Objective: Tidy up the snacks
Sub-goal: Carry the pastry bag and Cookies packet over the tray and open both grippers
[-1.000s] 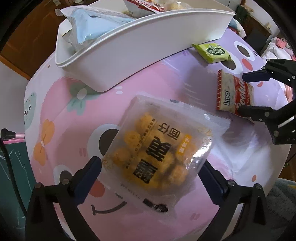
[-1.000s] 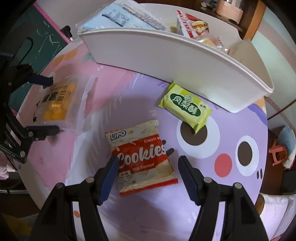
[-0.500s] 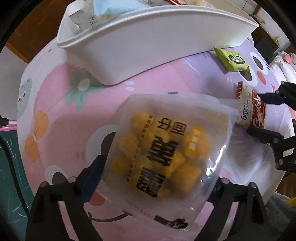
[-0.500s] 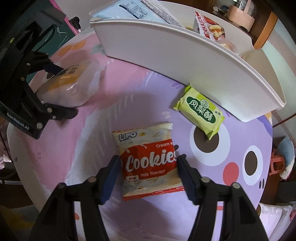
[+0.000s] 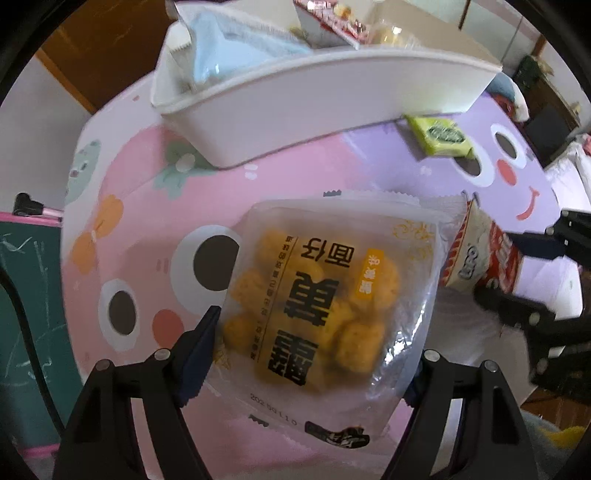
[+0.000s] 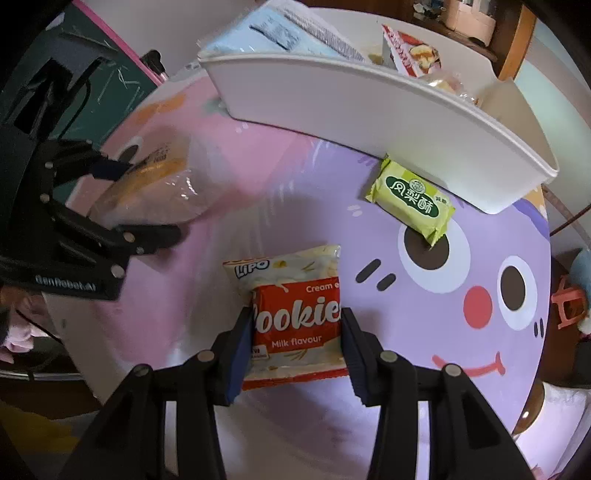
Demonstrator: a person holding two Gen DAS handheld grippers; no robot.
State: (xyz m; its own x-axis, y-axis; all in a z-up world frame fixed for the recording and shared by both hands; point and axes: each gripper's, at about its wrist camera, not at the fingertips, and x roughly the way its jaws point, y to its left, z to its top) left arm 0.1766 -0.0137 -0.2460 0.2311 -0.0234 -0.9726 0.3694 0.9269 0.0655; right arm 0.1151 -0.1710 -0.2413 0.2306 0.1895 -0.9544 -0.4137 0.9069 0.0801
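My left gripper (image 5: 314, 343) has its jaws closing on a clear bag of yellow puffs (image 5: 325, 295), pads pressing both sides, and the bag hangs just off the table. In the right wrist view the same bag (image 6: 155, 184) sits in that gripper at the left. The right gripper (image 6: 295, 321) is closing too, its blue pads squeezing a red and white Lipo cookies packet (image 6: 295, 314) whose top edge buckles. A green pastry packet (image 6: 410, 201) lies on the tablecloth beside the long white bin (image 6: 369, 107).
The white bin (image 5: 332, 110) holds a light blue packet (image 5: 236, 55) and a red snack box (image 5: 328, 22). The round table carries a pink and purple cartoon cloth (image 5: 147, 229). A green chalkboard (image 5: 26, 314) stands off the left edge, and a small red stool (image 6: 569, 306) off the right.
Both grippers narrowed onto their packets. The puff bag came up off the table and grew in the left wrist view. The cookies packet crumpled between the right pads.
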